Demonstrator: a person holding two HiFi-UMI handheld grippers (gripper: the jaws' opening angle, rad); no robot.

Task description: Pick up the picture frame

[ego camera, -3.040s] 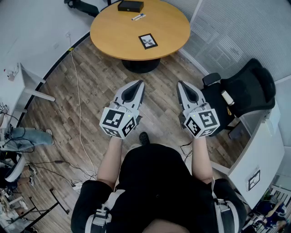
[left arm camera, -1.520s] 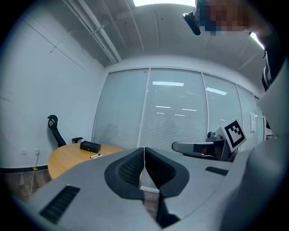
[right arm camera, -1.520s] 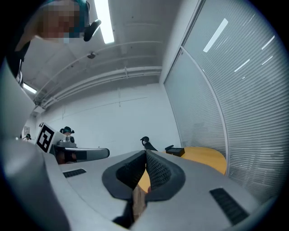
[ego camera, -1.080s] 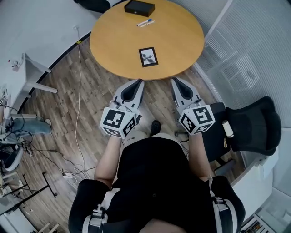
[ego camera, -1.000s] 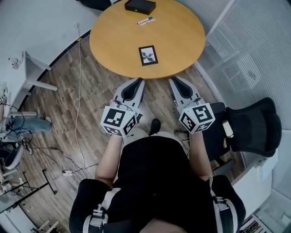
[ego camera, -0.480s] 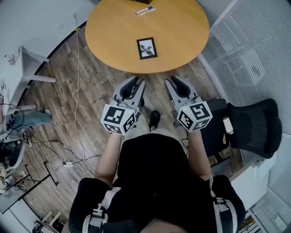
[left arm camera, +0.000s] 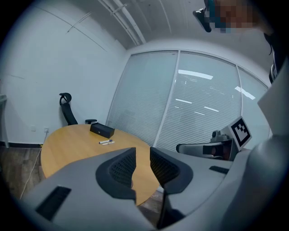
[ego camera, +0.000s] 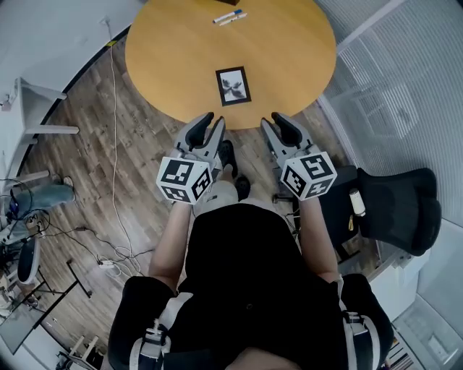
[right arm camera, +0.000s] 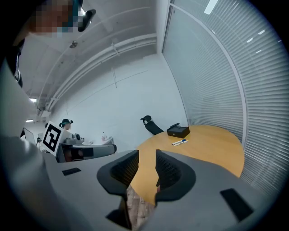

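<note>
The picture frame (ego camera: 232, 86), black-edged with a pale print, lies flat on the round wooden table (ego camera: 173, 50), near its front edge. In the head view my left gripper (ego camera: 206, 124) and right gripper (ego camera: 278, 123) hover side by side at that edge, short of the frame. Both pairs of jaws are opening, and nothing sits between them. In the left gripper view the left gripper (left arm camera: 142, 164) frames only the tabletop. The right gripper (right arm camera: 146, 169) in its own view frames tabletop and floor. Neither gripper view shows the frame.
A black box (left arm camera: 101, 130) and two markers (ego camera: 228, 17) lie at the table's far side. A black office chair (ego camera: 394, 209) stands to my right. A white cable (ego camera: 114, 130) runs over the wood floor at the left. Glass walls with blinds (left arm camera: 198, 108) close the room behind.
The person has stepped up to the table. Both grippers have moved forward to its front edge, and their jaws have gone from shut to apart.
</note>
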